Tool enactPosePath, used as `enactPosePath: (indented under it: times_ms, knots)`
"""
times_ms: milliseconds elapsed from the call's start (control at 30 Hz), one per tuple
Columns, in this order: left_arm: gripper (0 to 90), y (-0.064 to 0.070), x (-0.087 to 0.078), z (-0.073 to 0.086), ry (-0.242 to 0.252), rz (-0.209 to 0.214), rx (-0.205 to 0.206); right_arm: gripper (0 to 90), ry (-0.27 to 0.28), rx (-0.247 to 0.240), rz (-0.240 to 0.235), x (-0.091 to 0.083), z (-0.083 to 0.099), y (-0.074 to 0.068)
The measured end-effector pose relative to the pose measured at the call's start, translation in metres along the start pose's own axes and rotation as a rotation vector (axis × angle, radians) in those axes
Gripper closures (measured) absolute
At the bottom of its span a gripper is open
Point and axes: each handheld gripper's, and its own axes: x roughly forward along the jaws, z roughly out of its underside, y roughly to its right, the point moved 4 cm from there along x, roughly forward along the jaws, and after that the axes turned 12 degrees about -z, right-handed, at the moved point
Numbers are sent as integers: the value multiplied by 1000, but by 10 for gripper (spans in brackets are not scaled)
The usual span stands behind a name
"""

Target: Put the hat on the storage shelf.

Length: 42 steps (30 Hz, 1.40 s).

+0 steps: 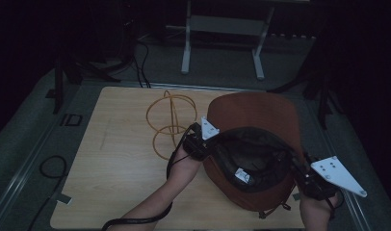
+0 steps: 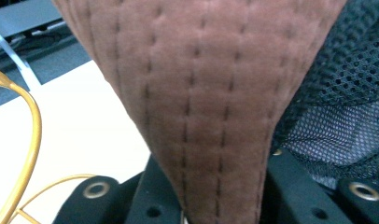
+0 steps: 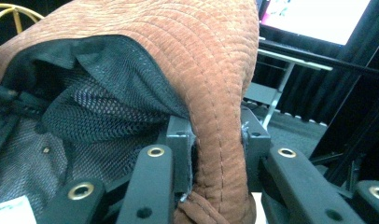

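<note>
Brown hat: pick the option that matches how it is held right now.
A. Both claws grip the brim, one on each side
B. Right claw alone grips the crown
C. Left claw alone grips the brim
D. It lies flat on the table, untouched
A: the left claw and the right claw are each shut on the brim of the brown hat, on opposite sides.

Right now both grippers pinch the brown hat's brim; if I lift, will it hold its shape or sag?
The hat will probably sag: its quilted brim folds between the left gripper jaws. It is likely light, being cloth with a mesh lining. Slipping seems unlikely, since the right gripper clamps the ribbed fabric firmly.
</note>
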Motion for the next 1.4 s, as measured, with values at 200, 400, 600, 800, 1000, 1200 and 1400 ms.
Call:
enactPosePath:
  times_ms: [200,400,600,800,1000,1200,1400]
  knots:
    - [848,-2,-1,-5,36,-72,40,706,-4,34,-40,-6,17,-6]
    - [853,0,-3,-13,58,-111,68,689,-10,66,-61,-12,30,-9]
    - [852,2,-5,-16,87,-144,110,636,-25,96,-103,-15,40,-10]
    - [852,-1,-12,-20,149,-190,107,535,-24,88,-147,-17,39,-12]
    - [852,-10,-16,-24,210,-202,82,474,-16,74,-245,-26,30,-18]
    - [851,-17,-18,-22,274,-217,59,510,-15,106,-459,-40,31,-16]
    - [856,-16,-23,-17,338,-233,88,537,11,114,-555,-49,31,1]
